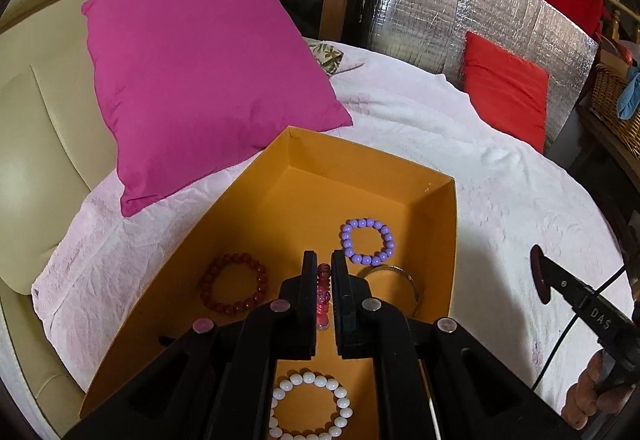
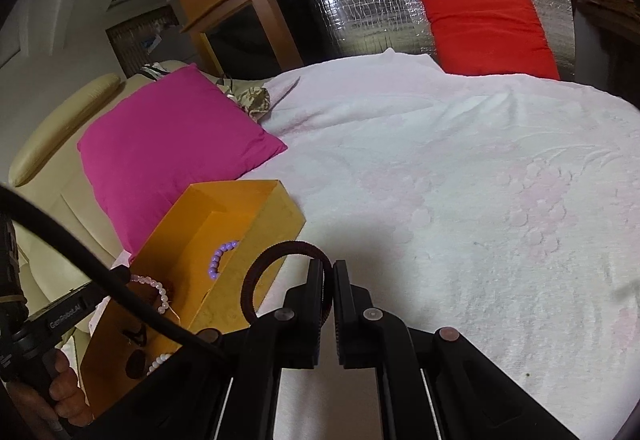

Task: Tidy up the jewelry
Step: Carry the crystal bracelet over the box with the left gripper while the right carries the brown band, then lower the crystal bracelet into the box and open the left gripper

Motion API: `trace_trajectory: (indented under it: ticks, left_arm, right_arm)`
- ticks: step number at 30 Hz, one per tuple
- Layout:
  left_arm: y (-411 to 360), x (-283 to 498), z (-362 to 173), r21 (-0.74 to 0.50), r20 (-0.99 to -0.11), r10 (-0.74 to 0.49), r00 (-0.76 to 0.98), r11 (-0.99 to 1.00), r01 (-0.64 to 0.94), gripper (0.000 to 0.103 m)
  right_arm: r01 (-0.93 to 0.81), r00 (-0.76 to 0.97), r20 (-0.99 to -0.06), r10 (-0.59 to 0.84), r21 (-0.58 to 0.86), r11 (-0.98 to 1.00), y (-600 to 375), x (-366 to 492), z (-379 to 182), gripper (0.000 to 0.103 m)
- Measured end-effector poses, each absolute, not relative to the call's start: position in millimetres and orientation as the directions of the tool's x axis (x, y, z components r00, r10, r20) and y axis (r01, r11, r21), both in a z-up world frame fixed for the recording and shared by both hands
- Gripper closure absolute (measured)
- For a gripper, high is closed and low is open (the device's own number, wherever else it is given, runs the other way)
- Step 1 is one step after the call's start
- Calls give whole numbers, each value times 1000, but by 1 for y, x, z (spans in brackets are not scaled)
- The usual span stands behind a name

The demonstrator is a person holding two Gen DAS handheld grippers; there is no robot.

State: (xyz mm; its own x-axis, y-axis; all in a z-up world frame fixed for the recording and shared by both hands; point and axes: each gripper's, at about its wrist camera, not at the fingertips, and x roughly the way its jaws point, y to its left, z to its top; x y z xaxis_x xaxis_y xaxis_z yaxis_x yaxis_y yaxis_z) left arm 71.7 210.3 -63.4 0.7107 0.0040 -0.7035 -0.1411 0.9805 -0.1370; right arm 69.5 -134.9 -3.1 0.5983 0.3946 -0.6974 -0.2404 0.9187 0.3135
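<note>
Pale pink bedding covered the work surface, with a magenta cushion behind an open orange box. Inside the box lay a purple bead bracelet, a dark red bead bracelet, a white bead bracelet and a thin metal bangle. The left gripper hung over the box interior, jaws clamped on a pink beaded piece. The right gripper, just outside the box's near wall, pinched a dark ring-shaped band. Recommended procedure: release the pink piece low over bare floor between the bracelets, avoiding overlap; then bring the band over the wall before opening.
</note>
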Motion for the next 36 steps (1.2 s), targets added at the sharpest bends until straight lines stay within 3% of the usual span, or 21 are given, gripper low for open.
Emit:
trace_trajectory:
  ticks: [8, 36]
  left_arm:
    - [204, 74, -71, -156, -725, -37, 687, 981, -112, 96]
    - [200, 74, -70, -61, -716, 42, 697, 991, -122, 96]
  right_arm:
    - [-251, 600, -701, 386, 294, 923, -126, 69, -9, 97]
    - [-266, 611, -678, 408, 309, 913, -127, 65, -8, 97]
